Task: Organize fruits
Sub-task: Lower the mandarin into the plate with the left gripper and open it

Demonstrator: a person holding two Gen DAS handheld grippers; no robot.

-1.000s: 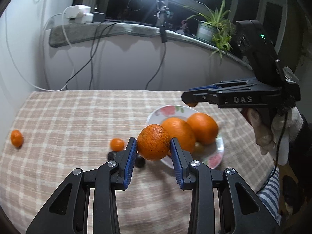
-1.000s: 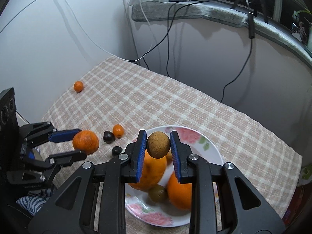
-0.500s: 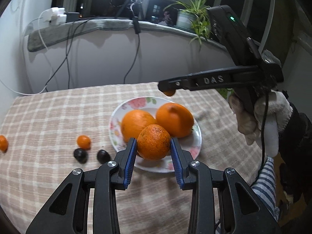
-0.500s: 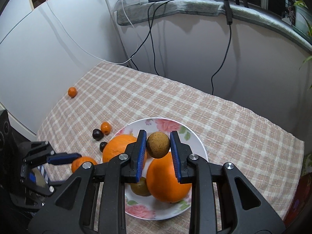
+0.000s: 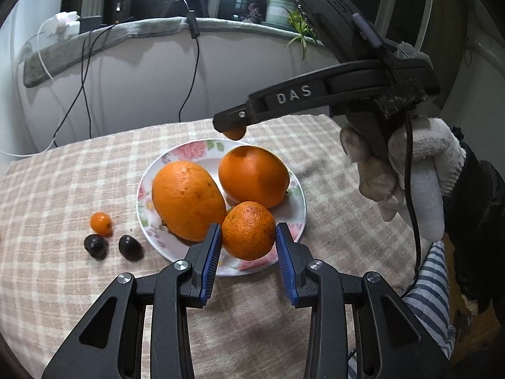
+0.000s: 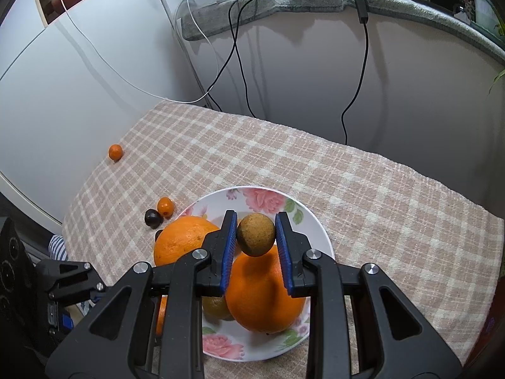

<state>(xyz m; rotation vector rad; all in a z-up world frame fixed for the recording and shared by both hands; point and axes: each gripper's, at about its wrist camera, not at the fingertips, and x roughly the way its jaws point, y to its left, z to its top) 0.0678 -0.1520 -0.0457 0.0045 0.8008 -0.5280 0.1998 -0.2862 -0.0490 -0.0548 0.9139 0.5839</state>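
My left gripper [image 5: 248, 250] is shut on a speckled mandarin [image 5: 248, 234] and holds it over the near rim of the floral plate [image 5: 189, 150]. Two big oranges [image 5: 187, 200] [image 5: 253, 175] lie on the plate. My right gripper [image 6: 256, 240] is shut on a small brown round fruit [image 6: 255, 234] above the plate [image 6: 315, 221], over one big orange [image 6: 263, 297]. In the left wrist view the right gripper [image 5: 232, 123] hangs over the plate's far rim. A greenish fruit [image 6: 216, 308] lies on the plate under the right gripper.
A small orange kumquat [image 5: 101, 223] and two dark fruits [image 5: 95, 245] [image 5: 130, 247] lie on the checked cloth [image 5: 63, 173] left of the plate. Another kumquat [image 6: 115, 152] lies far left near the wall. Cables hang from the sill behind the table.
My left gripper has carried the mandarin from left of the plate to over its near rim. My right gripper with the brown fruit has shifted slightly over the plate.
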